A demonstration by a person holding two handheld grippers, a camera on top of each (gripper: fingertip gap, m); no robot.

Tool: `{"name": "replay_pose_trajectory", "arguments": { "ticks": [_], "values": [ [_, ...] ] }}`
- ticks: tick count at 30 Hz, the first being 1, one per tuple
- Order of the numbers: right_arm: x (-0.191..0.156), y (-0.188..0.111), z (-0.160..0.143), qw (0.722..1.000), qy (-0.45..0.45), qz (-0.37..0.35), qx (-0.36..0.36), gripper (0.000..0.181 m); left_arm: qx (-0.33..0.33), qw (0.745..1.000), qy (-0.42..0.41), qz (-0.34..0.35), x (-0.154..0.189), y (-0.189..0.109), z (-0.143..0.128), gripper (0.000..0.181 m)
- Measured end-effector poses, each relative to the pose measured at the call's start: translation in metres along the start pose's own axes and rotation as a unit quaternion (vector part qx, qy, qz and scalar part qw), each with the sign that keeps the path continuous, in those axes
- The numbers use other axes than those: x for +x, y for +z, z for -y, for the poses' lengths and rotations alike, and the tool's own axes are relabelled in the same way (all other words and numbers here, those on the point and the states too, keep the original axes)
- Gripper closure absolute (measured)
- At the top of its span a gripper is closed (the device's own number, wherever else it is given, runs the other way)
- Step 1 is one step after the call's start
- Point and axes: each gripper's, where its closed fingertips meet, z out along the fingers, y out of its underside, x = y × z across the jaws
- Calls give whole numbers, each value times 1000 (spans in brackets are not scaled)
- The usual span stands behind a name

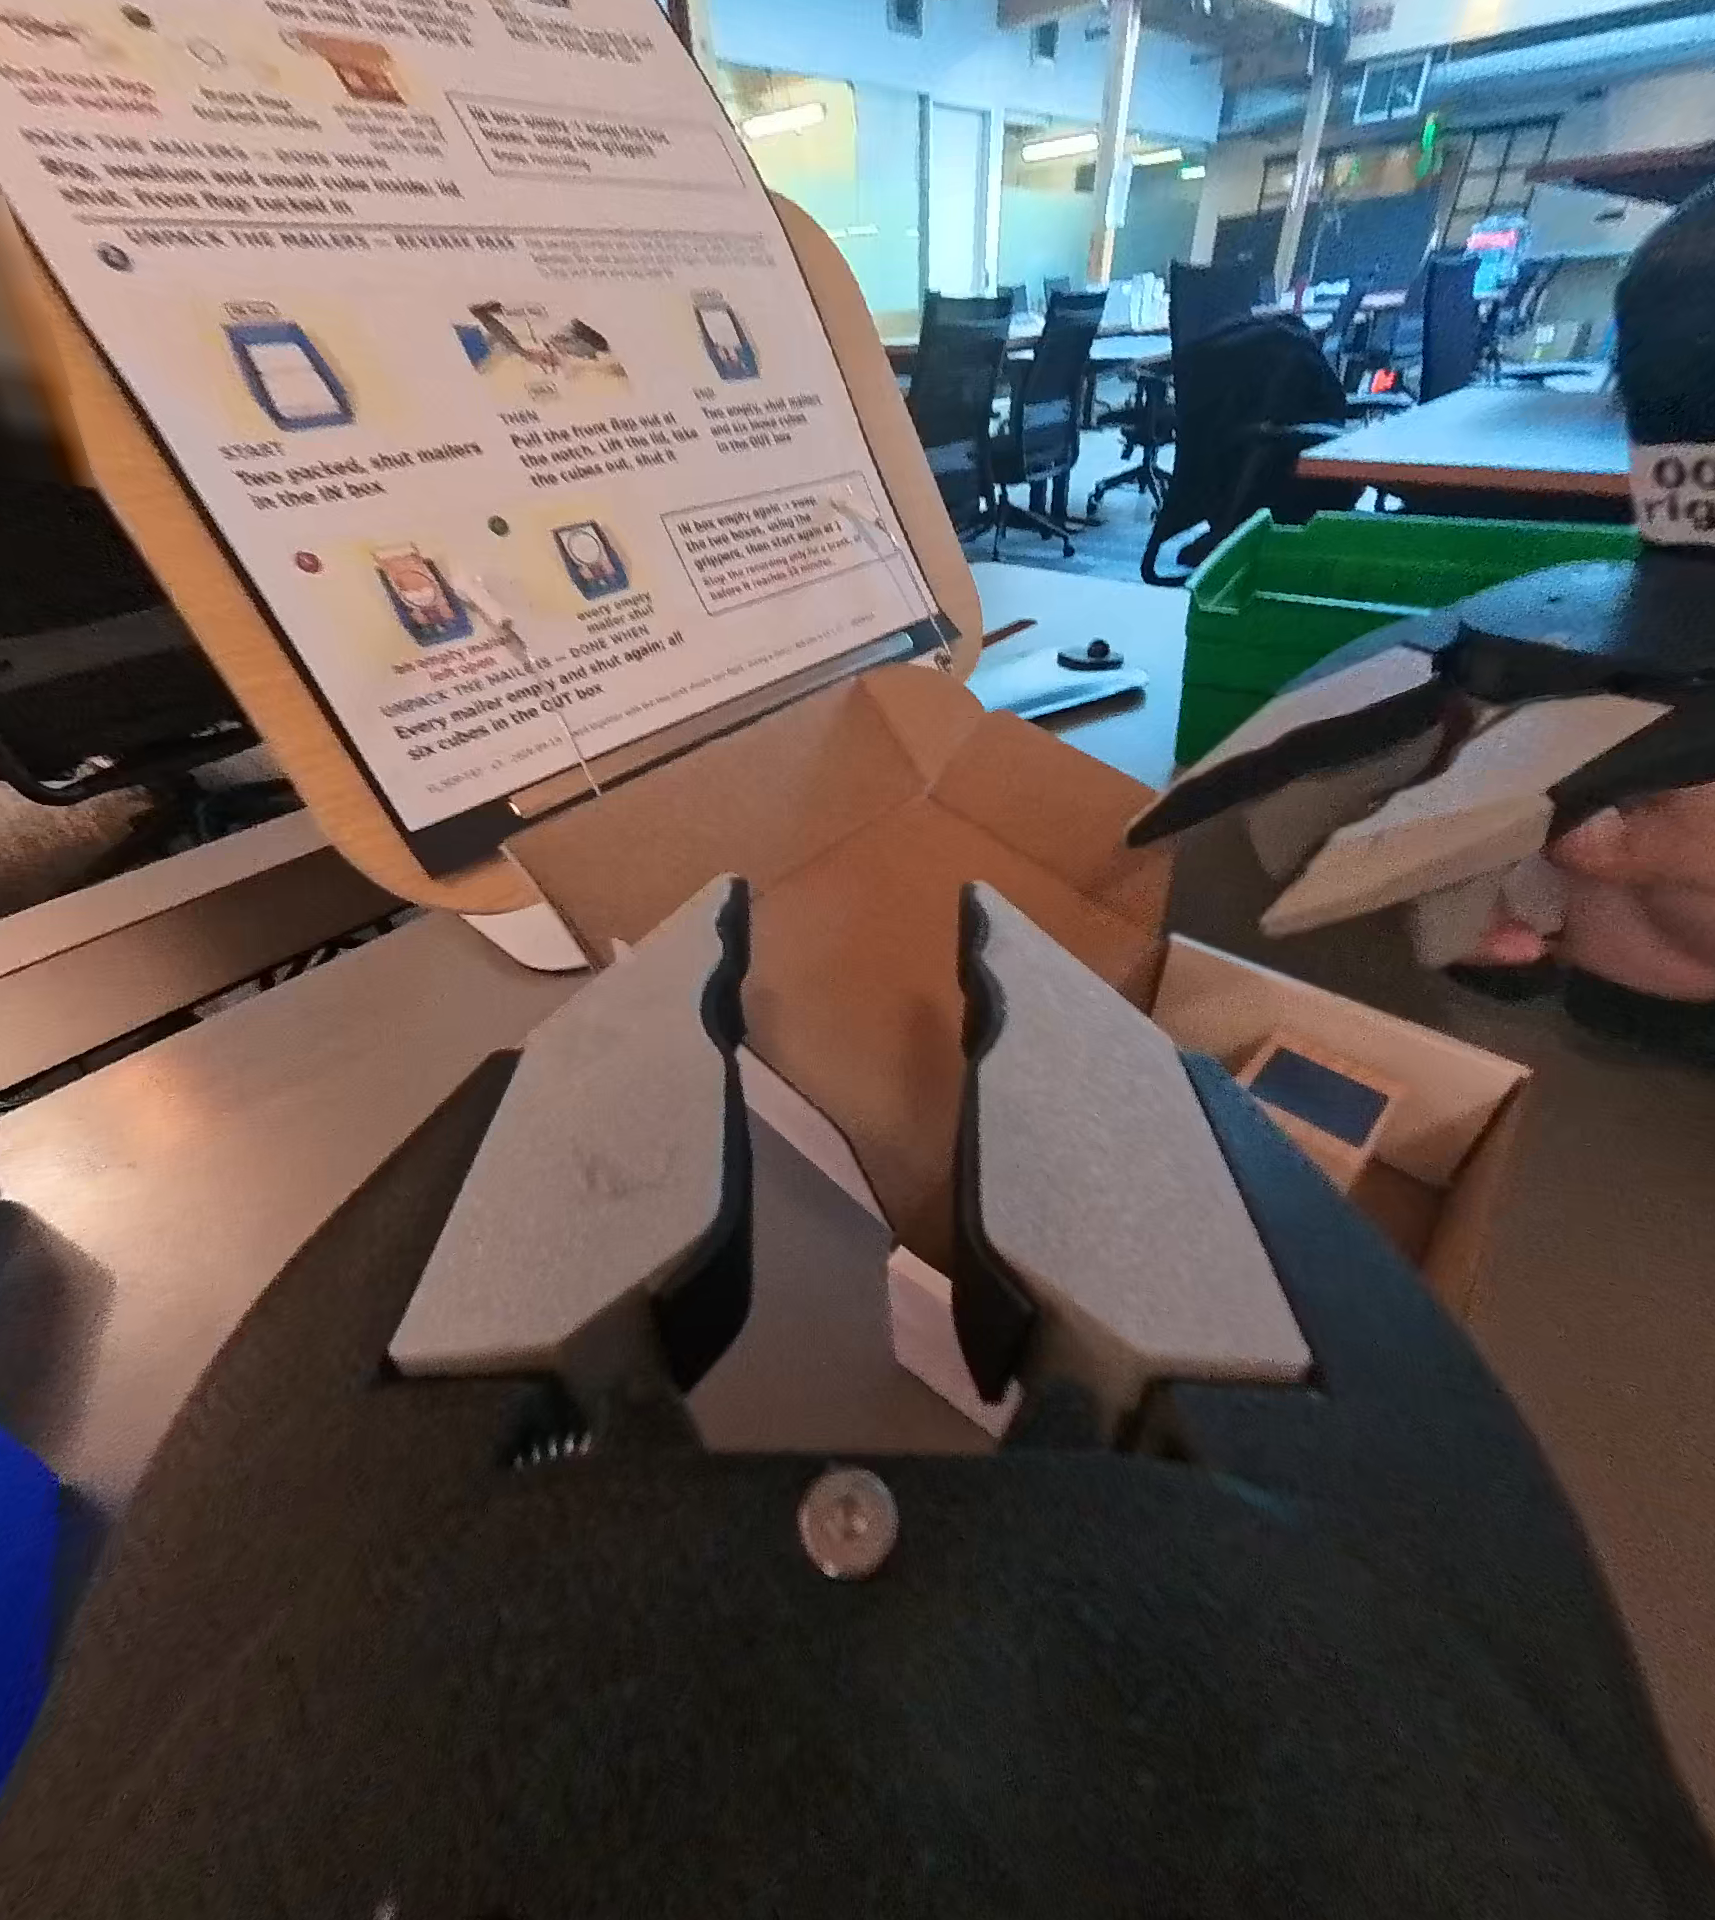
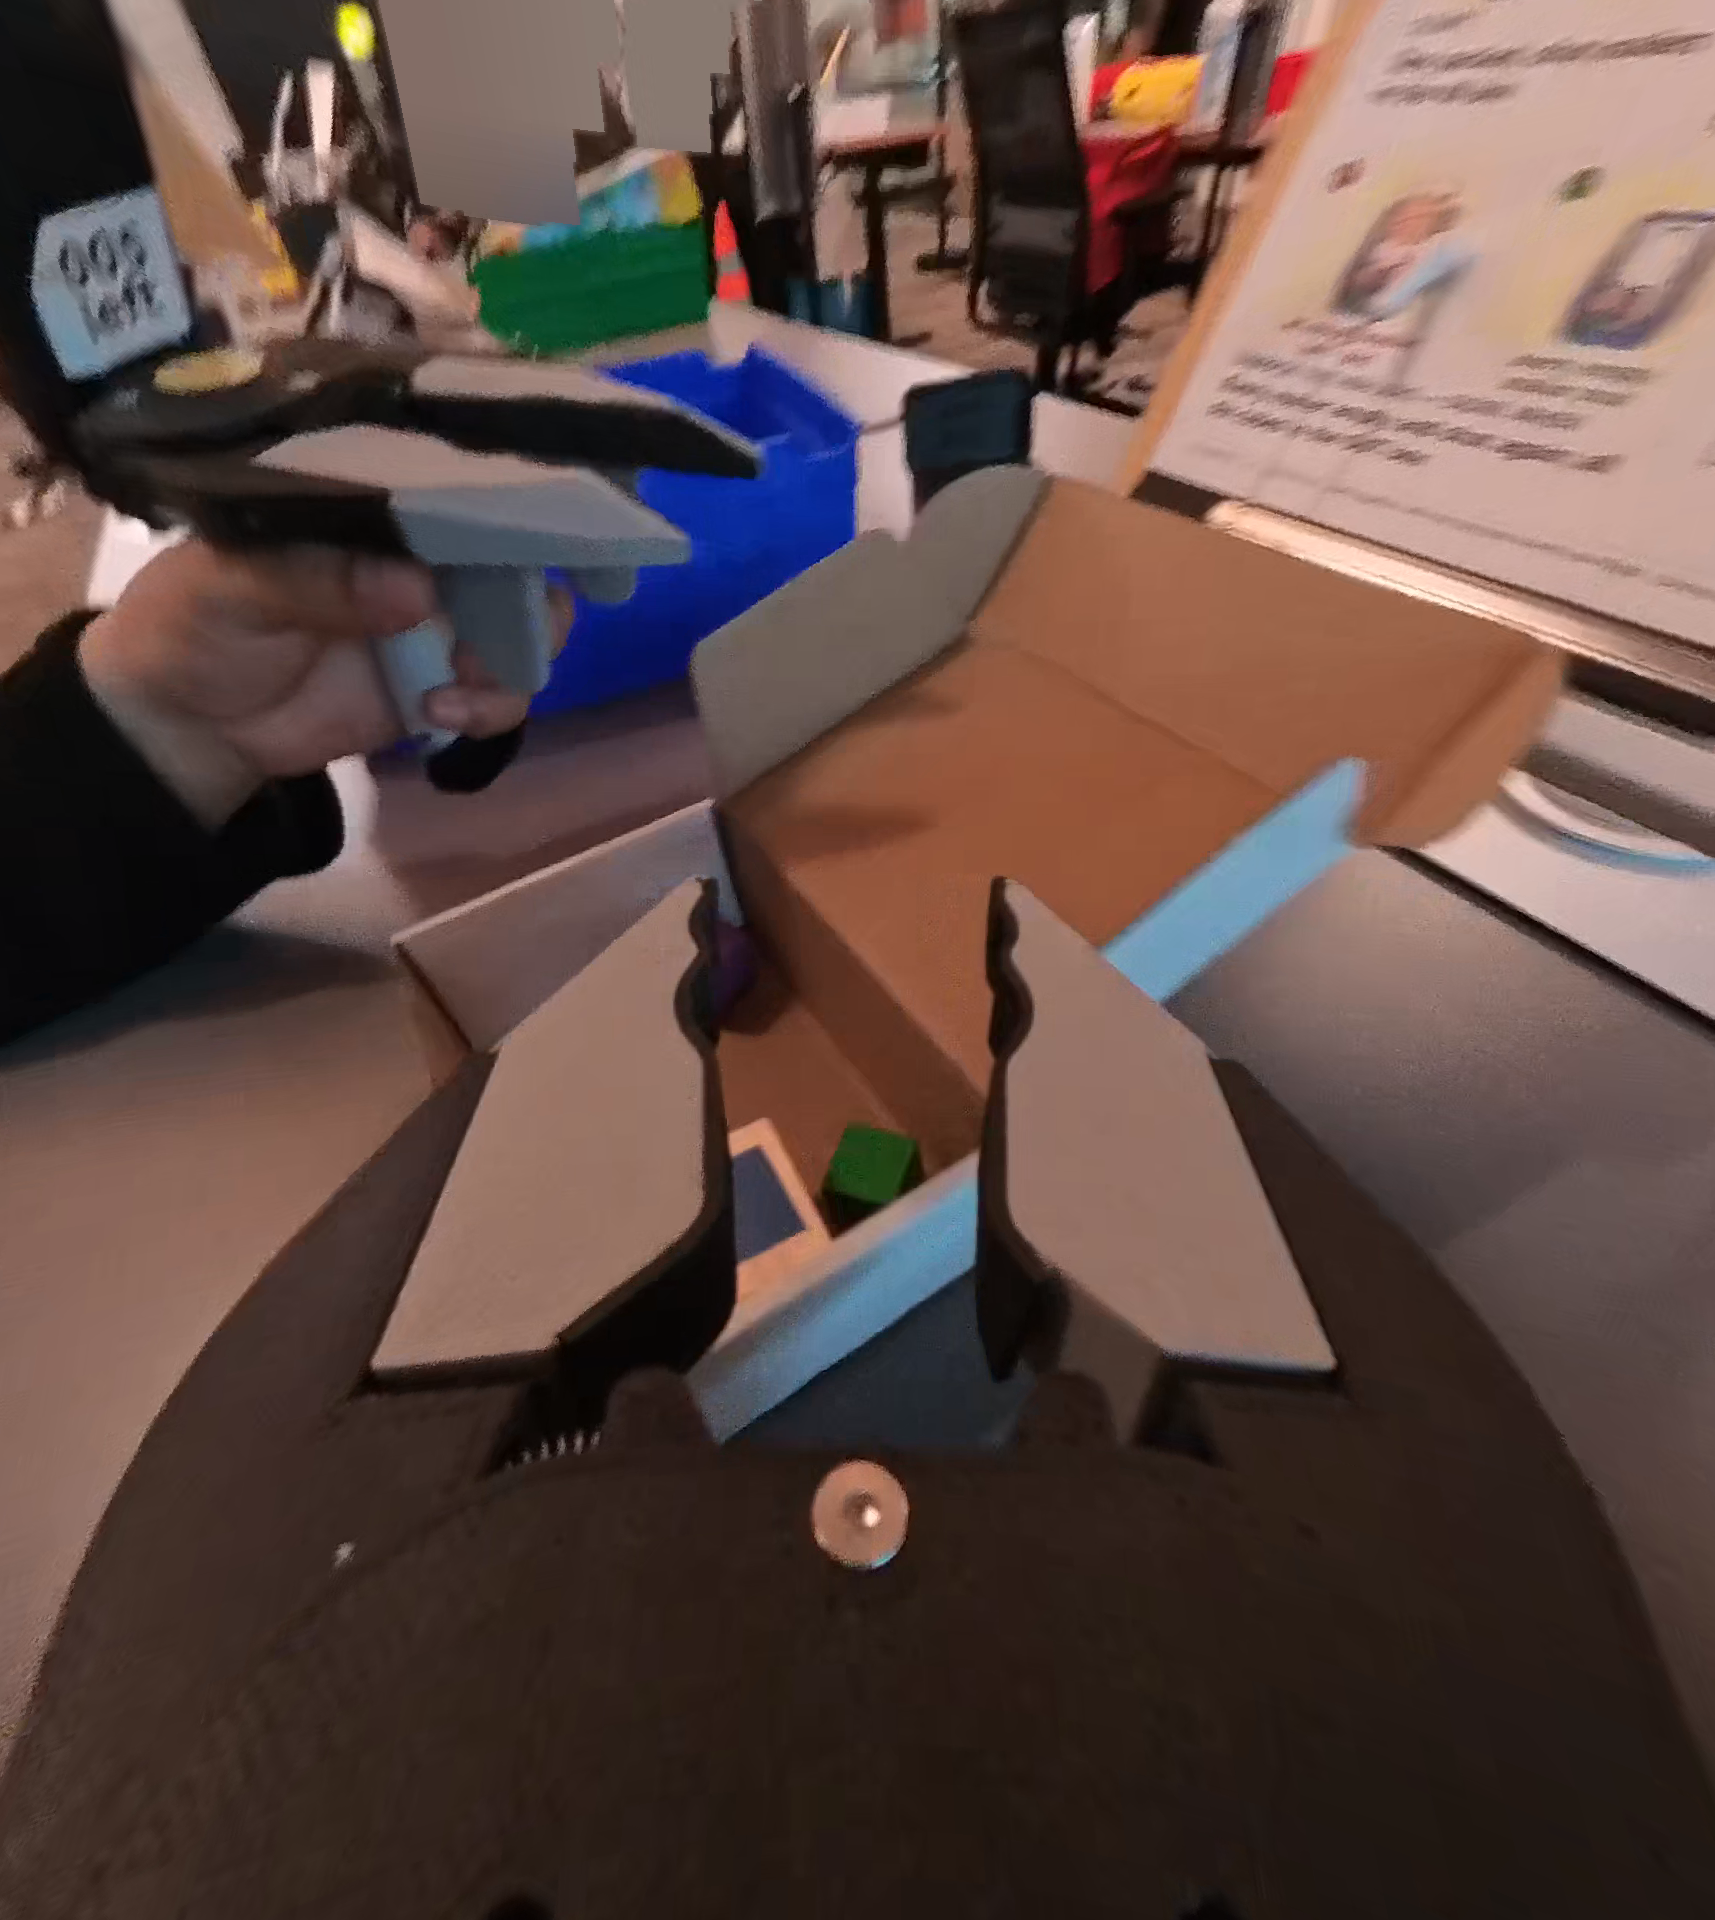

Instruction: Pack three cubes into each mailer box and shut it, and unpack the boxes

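Mailer box [image 2: 988,810] sits open on grey table [image 2: 1455,1091], corrugated brown inside, white outside, lid upright against instruction board [image 1: 437,416]. Green cube [image 2: 872,1162], blue-faced cube [image 2: 765,1205] inside; purple one [image 2: 731,971] half hidden. Left gripper [image 1: 853,997] and right gripper [image 2: 848,997] hover over it, both released, empty. Blurry edges.
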Motion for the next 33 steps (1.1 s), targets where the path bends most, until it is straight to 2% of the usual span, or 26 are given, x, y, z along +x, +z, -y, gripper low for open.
{"name": "replay_pose_trajectory", "arguments": {
  "ticks": [4, 9, 13, 18, 20, 22, 25, 28, 31, 33],
  "values": [
    [32, -22, 12, 992, 96, -7, 77, 132, 15, 999, -38, 15, -16, -6, 3, 143],
    [67, -49, 24, 955, 245, 32, 166, 127, -6, 993, -113, 35, -42, -8, -14, 147],
    [78, -45, 8, 942, 305, 54, 131, 123, -39, 989, -132, 47, -54, -5, -35, 147],
    [77, -28, -7, 937, 330, 66, 96, 120, -79, 979, -188, 5, -45, 6, -57, 143],
    [68, -21, -5, 928, 345, 105, 96, 128, -81, 975, -207, -16, -38, 8, -58, 151],
    [59, -13, -6, 923, 349, 134, 86, 139, -78, 974, -210, -22, -36, 9, -57, 151],
    [56, -5, -9, 928, 338, 136, 73, 139, -80, 973, -214, -41, -31, 10, -59, 159],
    [52, -10, -5, 931, 323, 153, 75, 143, -65, 968, -227, -87, -21, 7, -52, 170],
    [46, -17, -3, 946, 273, 159, 69, 149, -53, 962, -236, -124, -12, 5, -46, 181],
    [42, -19, -2, 960, 227, 151, 62, 149, -49, 966, -218, -134, -8, 4, -43, 181]
  ]
}}
